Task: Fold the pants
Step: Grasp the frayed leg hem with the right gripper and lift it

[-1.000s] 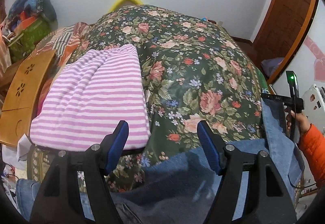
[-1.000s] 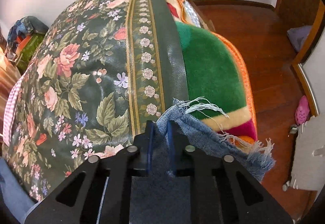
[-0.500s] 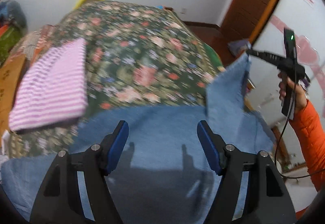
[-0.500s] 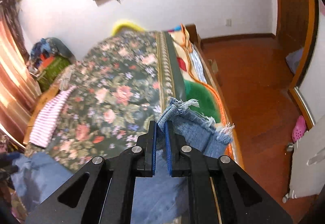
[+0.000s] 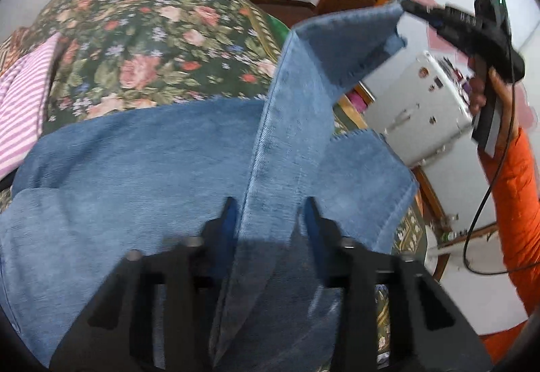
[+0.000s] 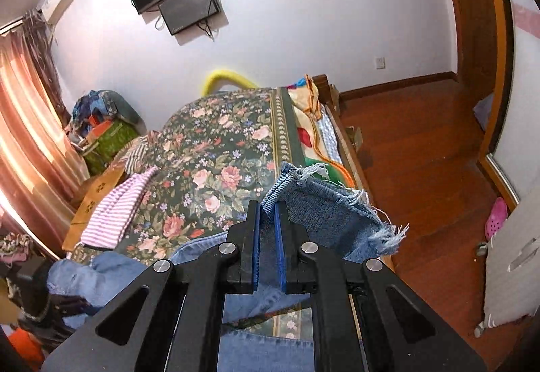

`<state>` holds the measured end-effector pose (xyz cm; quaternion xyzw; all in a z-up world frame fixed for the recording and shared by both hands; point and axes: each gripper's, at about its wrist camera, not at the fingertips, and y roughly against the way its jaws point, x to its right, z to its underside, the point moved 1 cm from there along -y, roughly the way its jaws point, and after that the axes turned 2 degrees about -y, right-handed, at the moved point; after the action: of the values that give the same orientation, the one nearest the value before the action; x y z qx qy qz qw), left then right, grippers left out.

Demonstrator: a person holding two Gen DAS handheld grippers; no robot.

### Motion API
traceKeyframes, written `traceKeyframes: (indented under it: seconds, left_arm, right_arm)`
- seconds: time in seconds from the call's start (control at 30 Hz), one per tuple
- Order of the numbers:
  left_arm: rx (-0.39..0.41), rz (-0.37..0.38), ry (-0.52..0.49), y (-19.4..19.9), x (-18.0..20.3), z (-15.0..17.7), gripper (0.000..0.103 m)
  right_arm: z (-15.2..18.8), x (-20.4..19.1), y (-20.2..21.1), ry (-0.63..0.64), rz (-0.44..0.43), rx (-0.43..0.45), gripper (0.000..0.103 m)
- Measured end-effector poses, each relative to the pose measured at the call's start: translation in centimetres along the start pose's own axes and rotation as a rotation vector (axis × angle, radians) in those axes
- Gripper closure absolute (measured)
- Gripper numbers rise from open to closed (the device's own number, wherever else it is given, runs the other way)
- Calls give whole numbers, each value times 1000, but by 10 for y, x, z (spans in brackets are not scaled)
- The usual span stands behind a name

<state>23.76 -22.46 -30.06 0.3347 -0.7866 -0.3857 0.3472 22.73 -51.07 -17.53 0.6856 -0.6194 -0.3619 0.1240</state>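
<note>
Blue denim pants (image 5: 141,169) lie across the near end of the floral bedspread (image 5: 152,44). My right gripper (image 6: 267,206) is shut on the frayed leg hem (image 6: 324,203) and holds it high; it also shows in the left wrist view (image 5: 415,9), lifting a leg (image 5: 293,122) that runs down toward my left gripper. My left gripper (image 5: 270,216) has its jaws on either side of that raised leg band, partly closed with a gap still showing; whether they press the cloth I cannot tell.
A folded pink-striped garment (image 5: 20,102) lies at the bed's left edge, also in the right wrist view (image 6: 114,213). A white cabinet (image 5: 422,105) stands right of the bed. Wooden floor (image 6: 422,152) and door lie to the right. Clutter (image 6: 101,129) sits at the far left.
My right gripper rose and lifted the hem up and toward the left gripper. My left gripper's jaws narrowed around the raised leg.
</note>
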Motion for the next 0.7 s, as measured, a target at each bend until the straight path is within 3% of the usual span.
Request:
traceKeyframes:
  seconds: [0.1,0.37,0.53,0.7]
  left_arm:
    - [9,-26,-30,1,8,-1,91]
    - [142,-52,-98,50,35,-11,92]
    - [123,-45,-115,44,50,1,93]
    - [69,-31,-98,22,56,17,93]
  right_arm:
    - [-5,-2,9,7,-10,24,96]
    - [-19,-5,36,38,-36,93,96]
    - [-11,11,54,23,-18,115,96]
    - [23,40,56,-15,39,58,96]
